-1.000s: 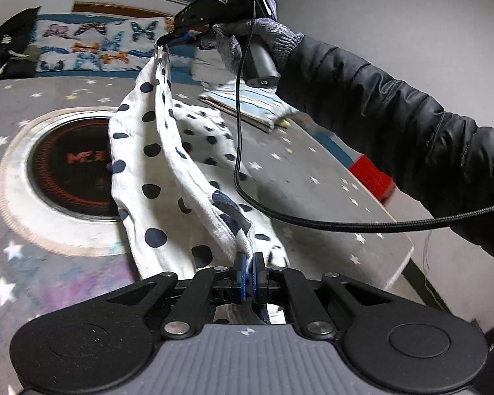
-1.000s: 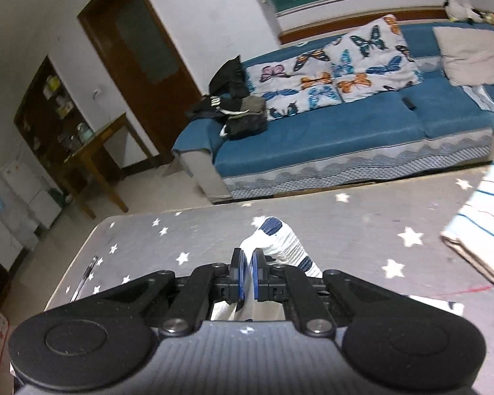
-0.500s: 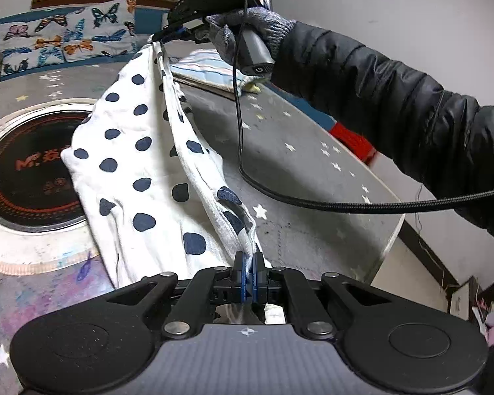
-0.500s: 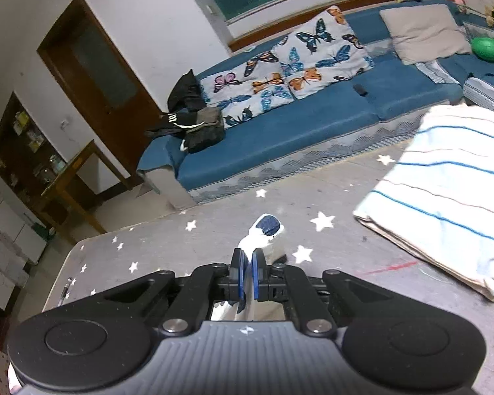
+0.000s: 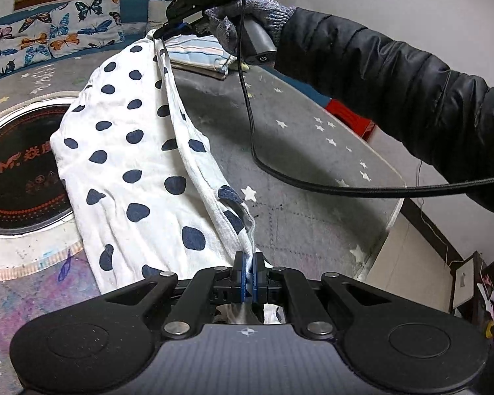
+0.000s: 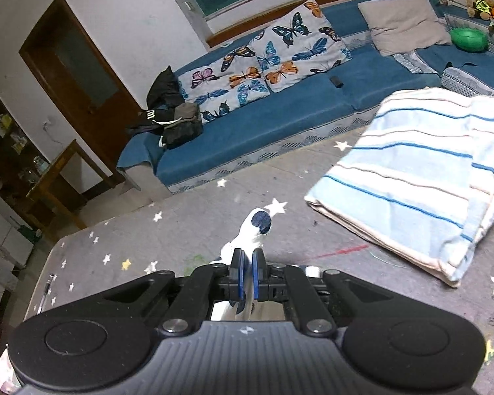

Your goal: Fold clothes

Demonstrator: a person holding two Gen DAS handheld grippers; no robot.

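A white garment with dark blue dots (image 5: 128, 151) hangs stretched over the grey starred table (image 5: 299, 151). My left gripper (image 5: 248, 265) is shut on its near corner. At the far end my right gripper (image 5: 159, 31), held by a gloved hand (image 5: 247, 19) in a black sleeve, is shut on the other corner. In the right wrist view the right gripper (image 6: 246, 265) pinches a white fold with one blue dot (image 6: 258, 225) sticking out ahead of the pads. The cloth's lower part drapes onto the table and over a round dark hob (image 5: 13, 171).
A folded light blue striped cloth (image 6: 421, 171) lies on the table at the right. A black cable (image 5: 313, 184) trails from the right gripper across the table. Behind stands a blue sofa (image 6: 280, 118) with butterfly cushions. The table's right edge (image 5: 395, 204) drops to the floor.
Both grippers moved with the dotted garment toward the striped cloth, which now looks larger and nearer. The garment has sunk closer to the table and spread flatter.
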